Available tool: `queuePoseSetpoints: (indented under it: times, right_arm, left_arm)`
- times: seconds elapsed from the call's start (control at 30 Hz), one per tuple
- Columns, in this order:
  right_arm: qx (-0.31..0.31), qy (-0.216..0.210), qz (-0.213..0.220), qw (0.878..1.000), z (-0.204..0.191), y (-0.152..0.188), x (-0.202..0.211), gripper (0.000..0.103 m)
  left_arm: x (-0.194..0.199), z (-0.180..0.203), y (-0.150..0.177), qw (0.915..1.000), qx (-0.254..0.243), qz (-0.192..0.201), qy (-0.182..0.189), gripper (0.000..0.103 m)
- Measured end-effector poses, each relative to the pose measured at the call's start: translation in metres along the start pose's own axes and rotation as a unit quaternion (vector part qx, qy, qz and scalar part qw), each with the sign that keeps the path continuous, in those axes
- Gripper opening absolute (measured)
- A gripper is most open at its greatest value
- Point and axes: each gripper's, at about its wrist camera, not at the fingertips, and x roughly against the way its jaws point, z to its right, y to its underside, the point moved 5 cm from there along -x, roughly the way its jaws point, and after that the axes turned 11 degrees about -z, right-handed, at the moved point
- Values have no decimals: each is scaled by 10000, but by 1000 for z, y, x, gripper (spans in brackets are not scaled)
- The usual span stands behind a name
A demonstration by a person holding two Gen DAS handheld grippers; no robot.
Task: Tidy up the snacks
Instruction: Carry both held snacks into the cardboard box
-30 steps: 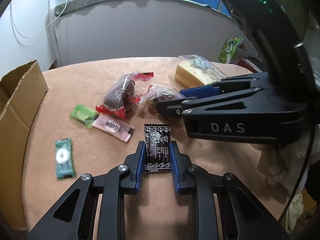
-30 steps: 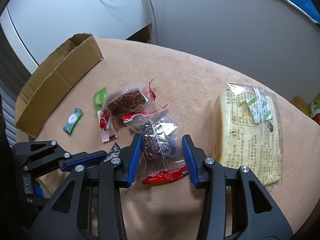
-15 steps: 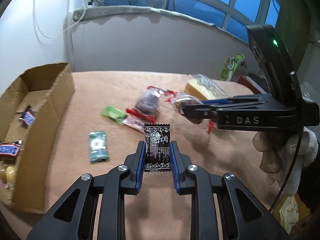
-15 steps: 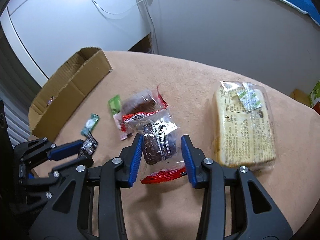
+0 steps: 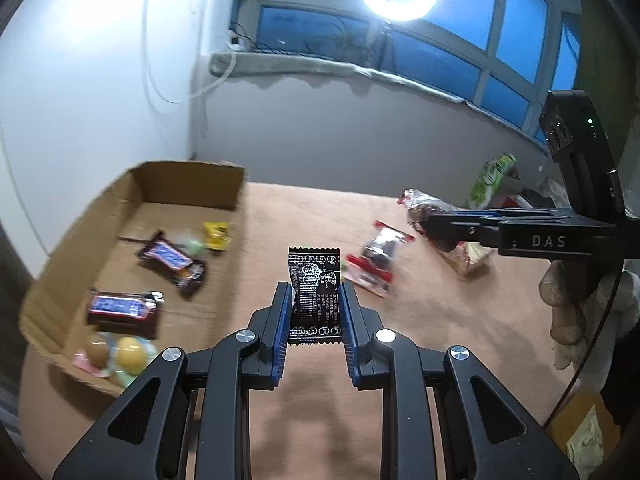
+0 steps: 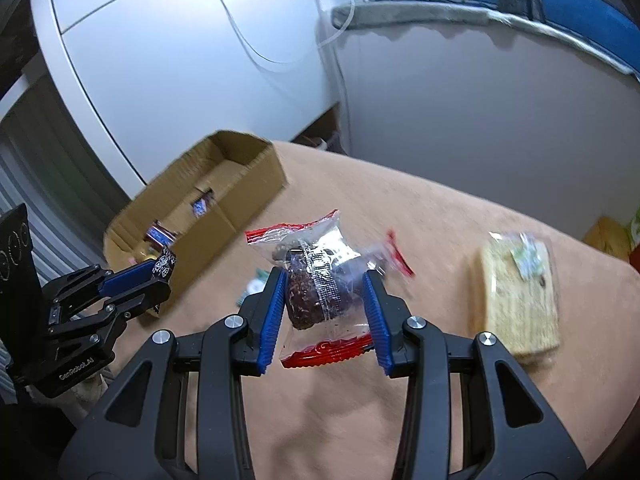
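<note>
Above the counter [image 5: 440, 320], the left gripper [image 5: 314, 312] pinches a black sachet [image 5: 315, 292], long axis pointing forward; the right gripper [image 6: 326, 308] clamps a brown cake packet [image 6: 316, 288] likewise, near the cardboard box [image 5: 188, 188].

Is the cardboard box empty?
No, the cardboard box already holds snacks, including two chocolate bars and a yellow candy.
</note>
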Motion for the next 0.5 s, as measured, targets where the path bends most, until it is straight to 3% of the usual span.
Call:
queuePoseSetpoints:
  times: [0.5]
  right_arm:
    - [429,-110,89,9990,-60,-46,-17,41]
  left_arm:
    - [31,-66,-3,9977,354,304,-498,22]
